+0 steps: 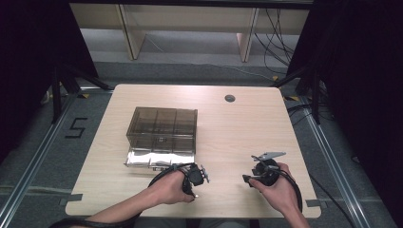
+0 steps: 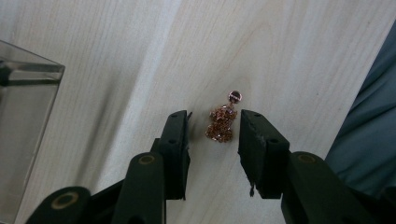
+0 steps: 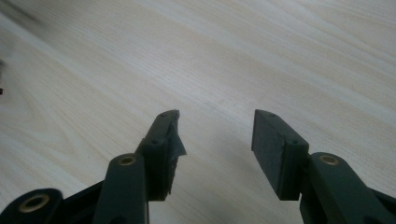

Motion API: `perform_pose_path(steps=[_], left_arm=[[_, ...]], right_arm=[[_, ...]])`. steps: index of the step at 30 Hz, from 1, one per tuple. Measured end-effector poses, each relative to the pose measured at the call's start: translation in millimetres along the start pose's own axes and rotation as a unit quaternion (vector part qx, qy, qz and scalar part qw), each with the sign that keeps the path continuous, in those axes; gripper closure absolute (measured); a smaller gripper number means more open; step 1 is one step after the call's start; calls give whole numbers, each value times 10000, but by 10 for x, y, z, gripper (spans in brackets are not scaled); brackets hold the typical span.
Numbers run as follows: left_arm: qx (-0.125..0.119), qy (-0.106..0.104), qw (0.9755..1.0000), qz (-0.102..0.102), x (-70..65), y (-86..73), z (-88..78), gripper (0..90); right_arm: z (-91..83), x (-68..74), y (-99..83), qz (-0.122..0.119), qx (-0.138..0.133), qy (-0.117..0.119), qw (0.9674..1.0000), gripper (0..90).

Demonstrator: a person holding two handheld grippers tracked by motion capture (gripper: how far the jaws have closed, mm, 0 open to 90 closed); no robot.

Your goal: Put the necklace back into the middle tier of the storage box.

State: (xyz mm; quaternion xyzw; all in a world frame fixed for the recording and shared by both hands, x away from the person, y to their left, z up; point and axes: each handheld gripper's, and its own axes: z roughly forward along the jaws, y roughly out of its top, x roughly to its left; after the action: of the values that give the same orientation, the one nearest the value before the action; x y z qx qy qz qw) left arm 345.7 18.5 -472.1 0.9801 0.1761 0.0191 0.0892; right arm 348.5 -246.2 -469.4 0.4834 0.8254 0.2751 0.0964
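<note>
Left gripper (image 2: 213, 125) straddles a small bunched rose-gold chain (image 2: 220, 123) lying on the table (image 2: 289, 56); my jaws stand apart on either side of it, pads not yet pressing, so nothing is gripped. Right gripper (image 3: 216, 135) rests low over bare wood near the front edge, jaws apart and empty. Beyond my left hand (image 1: 166, 187) sits a smoked transparent organiser box (image 1: 161, 128) with its bottom drawer (image 1: 159, 159) pulled out toward me. I judge the drawer step done; the grasp, lift and placement of the chain into the drawer remain. Farthest out, on the floor left of the table, black tape (image 1: 76, 127) forms the numeral 5. No brand or label is legible on the box.
</note>
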Motion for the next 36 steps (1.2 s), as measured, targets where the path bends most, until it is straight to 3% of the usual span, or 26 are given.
perform_pose_path(steps=[8, 13, 19, 25, 27, 36], left_arm=[[97, 125, 9997, 163, -31, 21, 39, 662], [118, 137, 9997, 145, -35, 23, 52, 695], [176, -116, 9998, -69, -2, 30, 56, 787], [295, -186, 9992, -181, 14, 32, 51, 804], [300, -217, 9991, -190, 34, 26, 42, 863], [356, -270, 9986, -280, 42, 7, 7, 872]], right_arm=[[4, 4, 7, -11, -6, -4, 10000, 515], [3, -4, 7, -26, 3, 24, 10000, 515], [5, 0, 8, -49, 5, 5, 10000, 514], [0, 1, 7, -8, -1, 4, 10000, 513], [-1, -5, 5, -23, 1, 10, 10000, 513], [5, -11, 10, -54, -4, 19, 10000, 513]])
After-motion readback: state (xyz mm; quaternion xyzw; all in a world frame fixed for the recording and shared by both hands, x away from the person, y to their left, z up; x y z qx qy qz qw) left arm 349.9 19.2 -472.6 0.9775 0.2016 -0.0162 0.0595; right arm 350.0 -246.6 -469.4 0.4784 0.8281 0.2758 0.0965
